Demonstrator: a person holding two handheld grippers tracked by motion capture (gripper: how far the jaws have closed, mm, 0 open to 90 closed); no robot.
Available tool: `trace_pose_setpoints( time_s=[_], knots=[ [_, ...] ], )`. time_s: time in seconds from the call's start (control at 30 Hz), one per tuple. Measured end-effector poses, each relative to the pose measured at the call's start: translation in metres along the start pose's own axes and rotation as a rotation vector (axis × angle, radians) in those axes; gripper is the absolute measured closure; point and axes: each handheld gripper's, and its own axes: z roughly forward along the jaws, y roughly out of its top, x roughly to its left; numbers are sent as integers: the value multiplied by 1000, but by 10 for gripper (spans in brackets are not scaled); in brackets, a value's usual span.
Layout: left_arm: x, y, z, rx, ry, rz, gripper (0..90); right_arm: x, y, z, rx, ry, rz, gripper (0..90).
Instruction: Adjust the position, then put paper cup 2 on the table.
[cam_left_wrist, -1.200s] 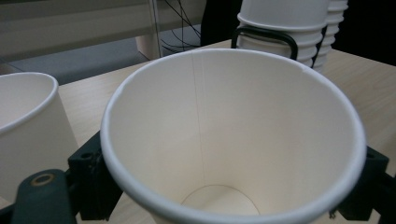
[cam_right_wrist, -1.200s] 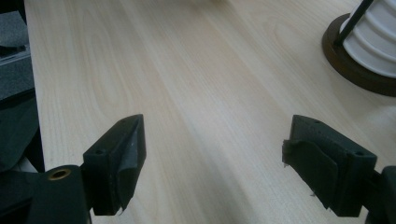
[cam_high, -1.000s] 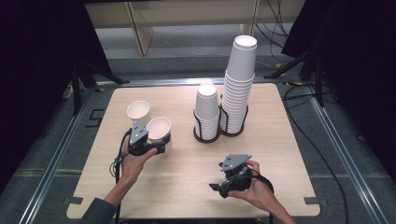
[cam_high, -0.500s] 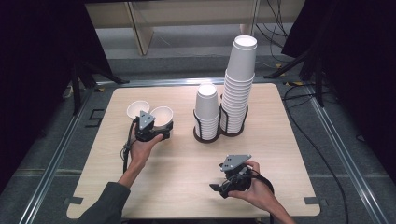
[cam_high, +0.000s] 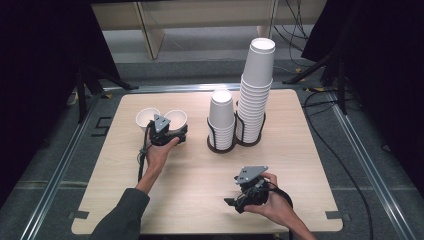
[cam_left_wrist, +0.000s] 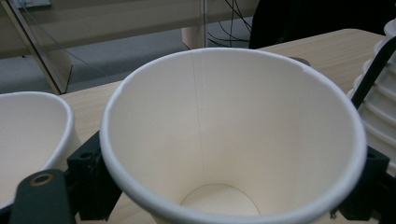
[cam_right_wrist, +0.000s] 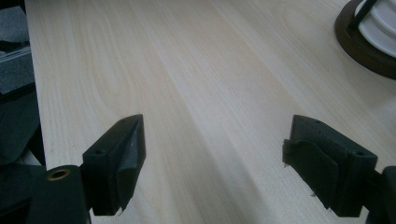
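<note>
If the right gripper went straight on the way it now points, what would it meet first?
Probably nothing soon: between the open jaws of the right gripper lies only bare table. The dark cup holder base sits off to one side, so the way looks free as far as its own view shows.

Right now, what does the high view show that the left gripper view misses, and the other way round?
The high view alone shows the tall stack of white paper cups, the right gripper with open jaws low over the pale wooden table, and both forearms.

The left gripper view alone looks straight into the white paper cup between its black jaws, down to the round bottom.

Both show that cup in the left gripper, a second open white cup beside it, and the black wire cup holder.
</note>
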Motion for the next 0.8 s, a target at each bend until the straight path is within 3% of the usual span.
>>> trace_pose_setpoints(
  time_s=[0.8],
  knots=[
    [-5,0,28,2,63,0,138,1,0,2,9,5,-13,204]
  ],
)
